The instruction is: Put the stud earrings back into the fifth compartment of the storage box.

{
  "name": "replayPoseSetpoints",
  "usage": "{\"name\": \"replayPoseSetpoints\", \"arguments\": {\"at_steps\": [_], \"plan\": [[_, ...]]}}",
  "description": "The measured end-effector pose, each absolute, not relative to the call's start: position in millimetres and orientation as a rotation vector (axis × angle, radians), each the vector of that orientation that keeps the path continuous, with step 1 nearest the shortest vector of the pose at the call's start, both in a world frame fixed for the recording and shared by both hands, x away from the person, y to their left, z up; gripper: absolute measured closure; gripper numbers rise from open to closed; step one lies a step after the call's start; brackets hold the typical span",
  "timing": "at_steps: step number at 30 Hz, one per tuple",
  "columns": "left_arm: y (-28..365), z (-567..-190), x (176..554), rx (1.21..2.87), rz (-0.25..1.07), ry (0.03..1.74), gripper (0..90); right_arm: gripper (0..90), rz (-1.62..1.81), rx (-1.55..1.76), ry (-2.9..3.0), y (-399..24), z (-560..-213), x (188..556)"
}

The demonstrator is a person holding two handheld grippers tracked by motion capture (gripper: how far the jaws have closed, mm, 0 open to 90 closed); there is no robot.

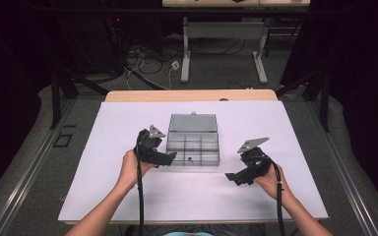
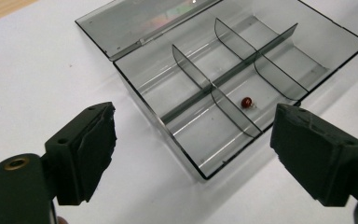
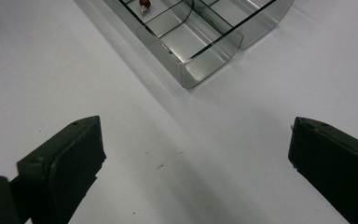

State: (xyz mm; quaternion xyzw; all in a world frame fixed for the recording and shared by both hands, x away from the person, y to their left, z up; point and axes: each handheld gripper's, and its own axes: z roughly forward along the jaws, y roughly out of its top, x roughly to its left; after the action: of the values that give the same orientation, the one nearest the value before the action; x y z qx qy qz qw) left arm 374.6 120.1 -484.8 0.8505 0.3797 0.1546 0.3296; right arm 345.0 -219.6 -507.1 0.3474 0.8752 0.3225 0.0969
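A clear grey compartment box (image 1: 193, 165) lies on the white table with its lid (image 1: 193, 122) folded open at the back. A small red bead (image 1: 191, 159) rests in the front middle compartment. My left gripper (image 1: 171, 158) is at the box's front left corner, open, with nothing between its pads. In the left gripper view the box (image 2: 186, 154) and the bead (image 2: 246, 102) lie just beyond the open left gripper (image 2: 193, 123). My right gripper (image 1: 231, 177) is to the right of the box, open and empty. In the right gripper view the open right gripper (image 3: 196, 135) is over bare table, short of the box corner (image 3: 205, 65) and the bead (image 3: 144, 3).
The white sheet (image 1: 128, 196) covers the table, with a wooden strip (image 1: 187, 95) showing at its far edge. Beyond stand a desk's white legs (image 1: 185, 59) and loose cables (image 1: 147, 64) on the floor. Dark drapes close both sides.
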Motion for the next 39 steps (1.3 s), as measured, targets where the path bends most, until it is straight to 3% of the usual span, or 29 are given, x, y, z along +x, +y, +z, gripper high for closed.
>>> {"name": "replayPoseSetpoints", "arguments": {"at_steps": [12,39], "plan": [[143,-487,361,2.201,0.452,1.029,0.2,3.3,0.968,1.014,2.582,-219,-507,345],[190,-496,345,2.211,0.453,1.149,0.0,3.3,0.935,0.987,2.591,-218,-507,344]]}}
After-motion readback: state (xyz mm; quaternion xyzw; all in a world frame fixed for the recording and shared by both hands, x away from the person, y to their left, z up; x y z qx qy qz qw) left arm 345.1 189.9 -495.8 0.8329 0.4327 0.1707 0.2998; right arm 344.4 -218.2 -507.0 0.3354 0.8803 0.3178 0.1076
